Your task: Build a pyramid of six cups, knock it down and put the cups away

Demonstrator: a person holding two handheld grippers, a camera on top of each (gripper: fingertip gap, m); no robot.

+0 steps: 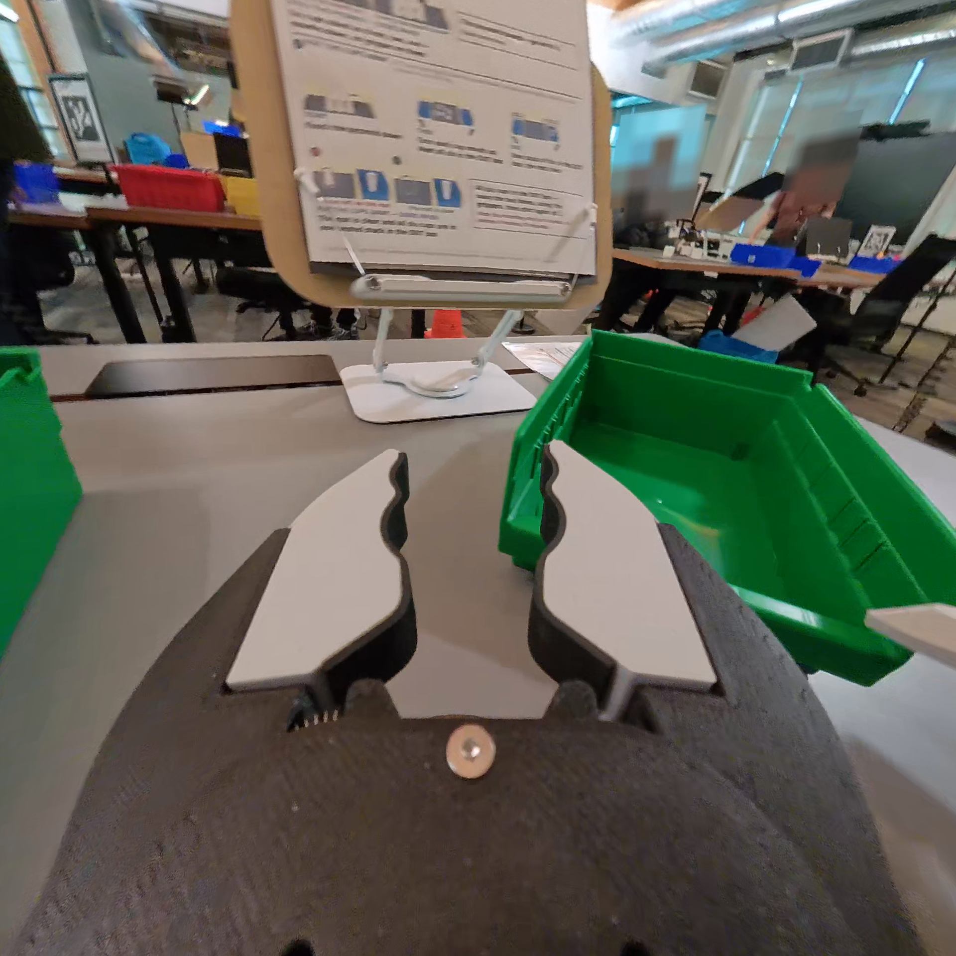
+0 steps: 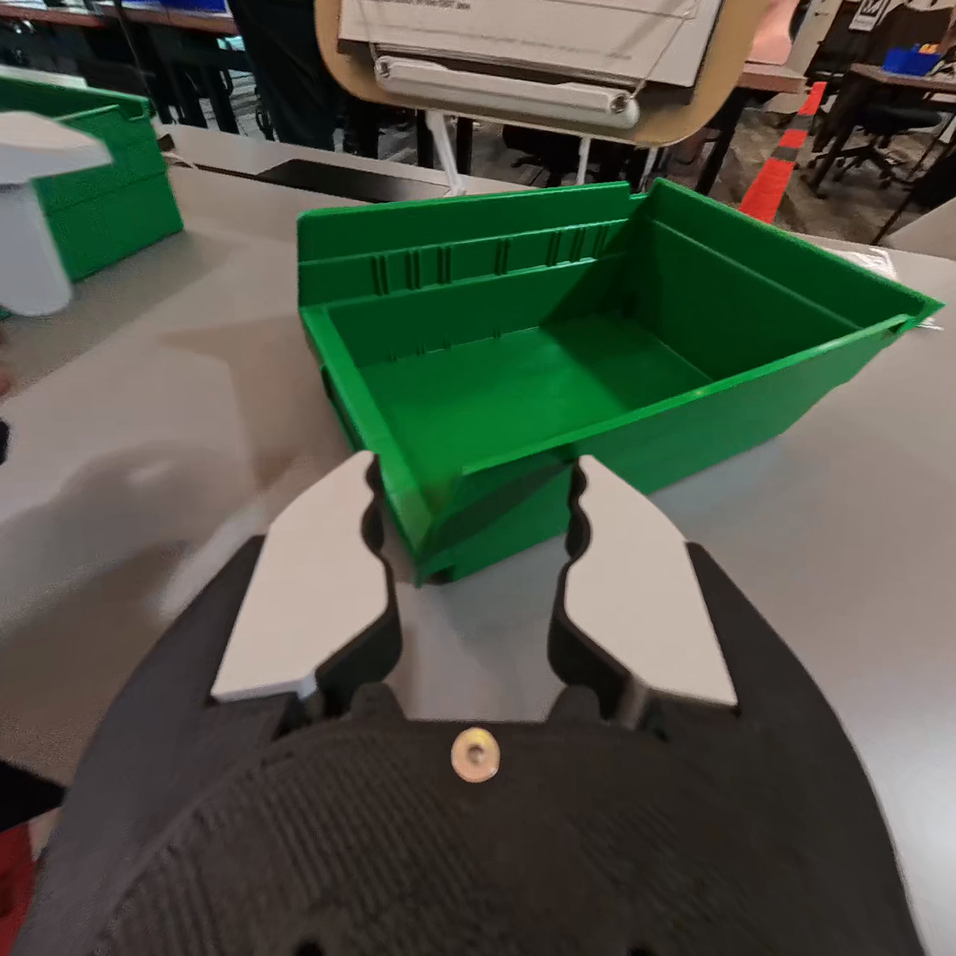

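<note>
Your right gripper (image 2: 473, 468) has its fingers spread wide, empty, the tips straddling the near corner of the green bin (image 2: 595, 372), which sits bare inside on the grey table (image 2: 776, 569). Your left gripper (image 1: 473, 455) is parted too, gripping nothing, over the tabletop just left of that bin. Beyond stands a paper stand (image 1: 439, 383), and a second bin (image 1: 31, 465) sits far left.

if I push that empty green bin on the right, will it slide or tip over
Probably slide: the green bin is empty, likely light, on a smooth grey table. Its wide, low shape makes tipping unlikely. The moulded plastic walls look stiff. The right gripper is open at its corner.
</note>
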